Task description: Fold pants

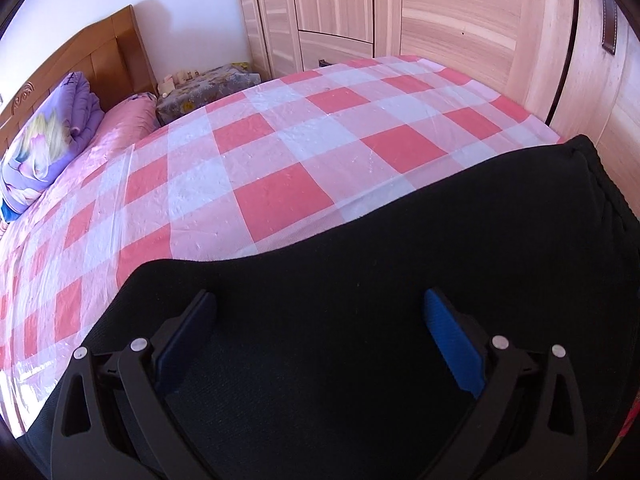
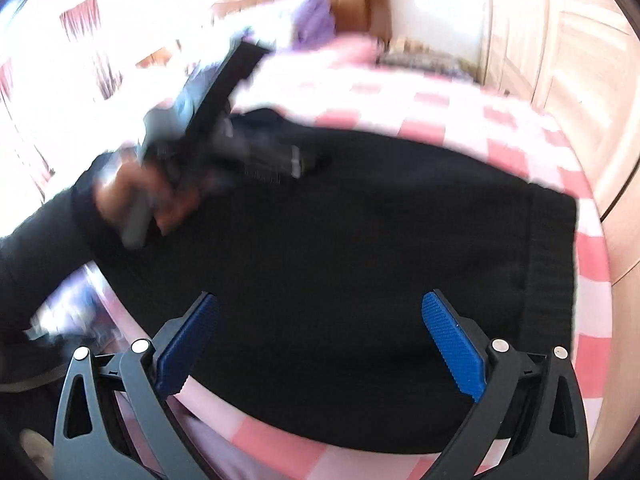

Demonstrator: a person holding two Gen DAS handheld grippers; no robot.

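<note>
I am holding my left gripper wide apart over the black pants, with nothing between its blue pads. The pants are lying flat on the pink-and-white checked bedsheet, filling the near part of the left wrist view; their ribbed waistband is showing at the right edge. Beyond the sheet, a pink pillow and a folded purple quilt are resting against the wooden headboard, and a light wooden wardrobe is standing along the far side of the bed.

I am also keeping my right gripper spread wide, gripping nothing, hovering above the same pants. In the right wrist view, which is heavily blurred, the pants are looking like a broad folded block on the checked sheet, with the waistband running down their right side. Across from me, the left gripper is appearing over the far left part of the pants, held by my hand in a dark sleeve; I cannot tell from here whether it is touching the fabric.
</note>
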